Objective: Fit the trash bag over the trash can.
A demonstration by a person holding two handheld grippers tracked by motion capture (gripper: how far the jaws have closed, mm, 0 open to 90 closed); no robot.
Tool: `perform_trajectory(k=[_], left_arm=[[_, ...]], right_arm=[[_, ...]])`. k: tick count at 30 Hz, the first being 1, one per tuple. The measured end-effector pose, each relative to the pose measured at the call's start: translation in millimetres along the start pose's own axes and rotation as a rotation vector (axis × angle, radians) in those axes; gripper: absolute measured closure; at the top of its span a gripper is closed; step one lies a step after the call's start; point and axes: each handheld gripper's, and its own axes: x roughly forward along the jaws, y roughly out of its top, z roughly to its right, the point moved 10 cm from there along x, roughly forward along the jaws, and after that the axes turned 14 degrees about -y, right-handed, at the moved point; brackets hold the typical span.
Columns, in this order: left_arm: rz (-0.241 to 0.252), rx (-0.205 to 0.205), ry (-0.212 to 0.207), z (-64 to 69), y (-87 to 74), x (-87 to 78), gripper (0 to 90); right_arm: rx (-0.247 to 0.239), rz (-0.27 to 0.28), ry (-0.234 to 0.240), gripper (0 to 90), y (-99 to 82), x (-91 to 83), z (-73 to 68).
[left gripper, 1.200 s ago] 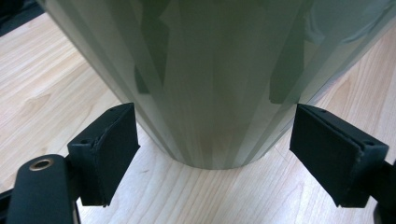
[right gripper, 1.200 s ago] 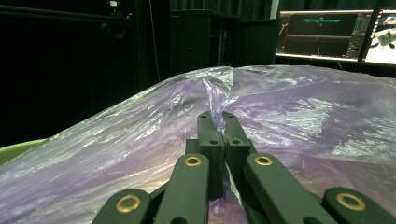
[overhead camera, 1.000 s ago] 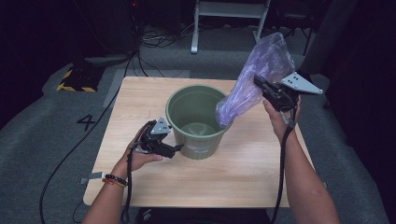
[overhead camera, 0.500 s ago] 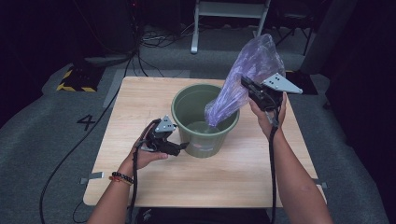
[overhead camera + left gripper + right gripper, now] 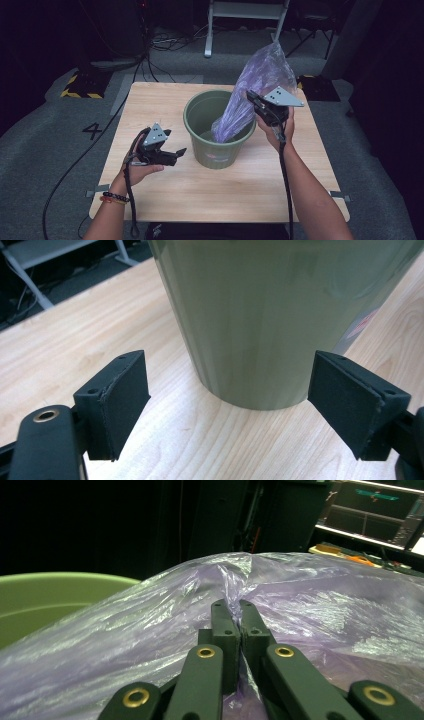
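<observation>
Since the earlier frame the right gripper has come leftward and lower, carrying the purple plastic bag so that its lower end now hangs inside the green bucket rather than over its rim. Its jaws are pressed together on a bunched fold of the bag, pinching the film between the pads. The bag's upper part billows up and to the right, above the bucket. The left gripper has drawn slightly back from the bucket; its jaws stand spread and hold nothing, pointing at the bucket's lower wall, just beside it. The bucket stands upright near the middle of the wooden table.
</observation>
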Motion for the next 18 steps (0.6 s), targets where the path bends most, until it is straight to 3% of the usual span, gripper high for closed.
perform_trajectory(k=[6,8,9,11,12,18], left_arm=[[0.029,0.02,0.003,1.2,16.7,-11.0,16.3],[0.048,0.032,0.011,0.1,24.4,-15.9,16.3],[0.063,0.059,0.046,-3.0,34.1,-21.0,17.5],[0.066,0.054,0.043,-4.1,40.0,-22.7,17.5],[0.075,0.054,0.043,-4.9,47.0,-25.1,17.5],[0.11,0.073,-0.008,-2.2,98.0,-27.3,17.4]], right_arm=[[-0.036,-0.005,0.026,88.6,-4.7,-0.5,-12.3],[-0.049,-0.007,0.038,88.0,-6.3,-0.8,-16.7],[-0.068,-0.017,0.06,86.5,-8.4,-0.8,-21.9],[-0.089,-0.022,0.064,86.5,-9.6,-0.7,-23.9],[-0.115,-0.03,0.076,86.7,-10.6,-1.4,-26.7],[-0.133,-0.031,0.106,89.0,-9.8,-4.3,-32.6]])
